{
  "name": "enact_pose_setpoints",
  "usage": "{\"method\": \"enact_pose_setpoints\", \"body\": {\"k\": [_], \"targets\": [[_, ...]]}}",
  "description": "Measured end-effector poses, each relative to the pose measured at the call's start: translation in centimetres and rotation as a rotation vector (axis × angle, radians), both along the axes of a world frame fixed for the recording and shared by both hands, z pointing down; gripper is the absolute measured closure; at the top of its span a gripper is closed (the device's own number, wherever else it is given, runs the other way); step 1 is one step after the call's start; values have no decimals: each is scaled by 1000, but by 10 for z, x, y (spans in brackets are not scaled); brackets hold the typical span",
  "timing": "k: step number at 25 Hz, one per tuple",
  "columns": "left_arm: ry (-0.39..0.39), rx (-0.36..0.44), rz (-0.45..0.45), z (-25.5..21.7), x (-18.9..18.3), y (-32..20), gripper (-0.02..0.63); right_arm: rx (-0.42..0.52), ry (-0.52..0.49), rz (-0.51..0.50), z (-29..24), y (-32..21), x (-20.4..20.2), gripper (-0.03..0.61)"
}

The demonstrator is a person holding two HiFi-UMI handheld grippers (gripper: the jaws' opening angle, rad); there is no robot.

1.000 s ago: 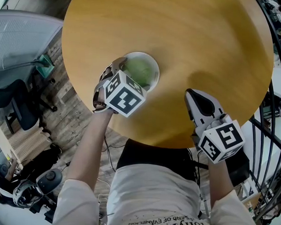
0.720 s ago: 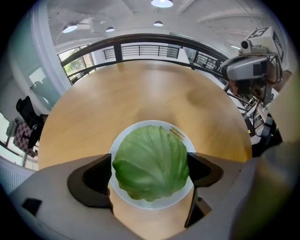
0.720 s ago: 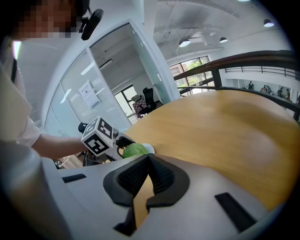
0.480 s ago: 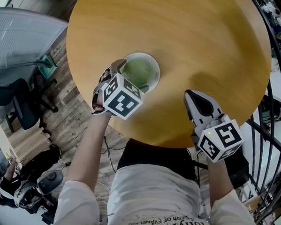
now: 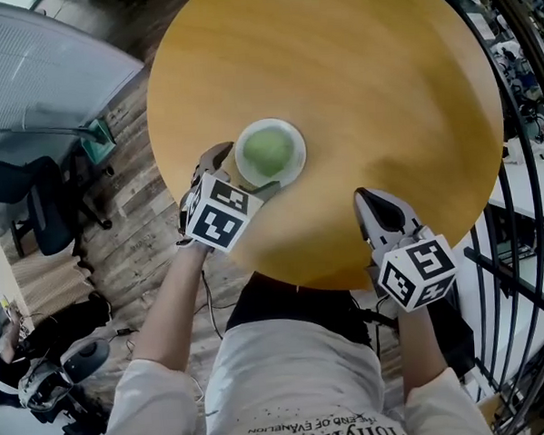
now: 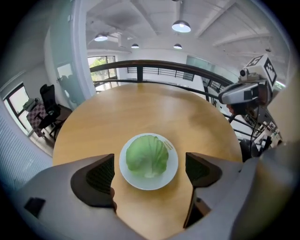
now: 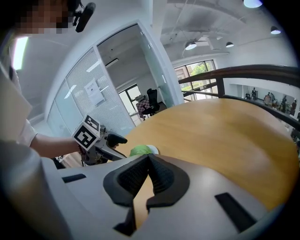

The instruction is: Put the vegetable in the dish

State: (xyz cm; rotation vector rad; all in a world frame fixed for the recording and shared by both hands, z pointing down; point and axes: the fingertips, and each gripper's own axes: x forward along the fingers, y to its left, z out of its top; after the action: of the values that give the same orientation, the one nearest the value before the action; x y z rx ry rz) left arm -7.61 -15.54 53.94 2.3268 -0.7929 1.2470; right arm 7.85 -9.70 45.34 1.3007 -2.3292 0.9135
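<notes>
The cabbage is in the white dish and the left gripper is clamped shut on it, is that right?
No. The cabbage is in the white dish, but the left gripper is open, its jaws apart and holding nothing, as the left gripper view shows.

You're in an office: a swivel chair [image 5: 33, 195] at the left edge, glass-walled rooms [image 7: 124, 63] with blinds [image 7: 80, 71], ceiling lamps [image 6: 181, 26], a railing [image 6: 154, 65].
</notes>
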Motion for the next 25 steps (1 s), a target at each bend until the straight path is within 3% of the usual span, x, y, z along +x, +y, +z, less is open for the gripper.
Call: {"method": "enact_pose_setpoints", "body": {"k": [3, 5, 8, 13, 16, 21, 25], "targets": [[98, 6, -66, -27, -7, 8, 149, 22, 9, -16, -14, 2, -6, 562], [153, 35, -116, -48, -10, 14, 232, 42, 12, -21, -26, 6, -4, 561], [163, 113, -161, -75, -25, 24, 384, 65, 19, -26, -42, 13, -7, 561], [165, 237, -178, -124, -33, 54, 531, 104, 20, -37, -74, 29, -15, 561], [202, 269, -210, -154, -26, 81, 565, 125, 19, -43, -92, 46, -17, 562], [345, 223, -301, -180, -14, 101, 586, 166, 31, -41, -113, 46, -21, 562], [392, 185, -344, -182, -9, 123, 591, 185, 38, -58, -128, 51, -28, 561]]}}
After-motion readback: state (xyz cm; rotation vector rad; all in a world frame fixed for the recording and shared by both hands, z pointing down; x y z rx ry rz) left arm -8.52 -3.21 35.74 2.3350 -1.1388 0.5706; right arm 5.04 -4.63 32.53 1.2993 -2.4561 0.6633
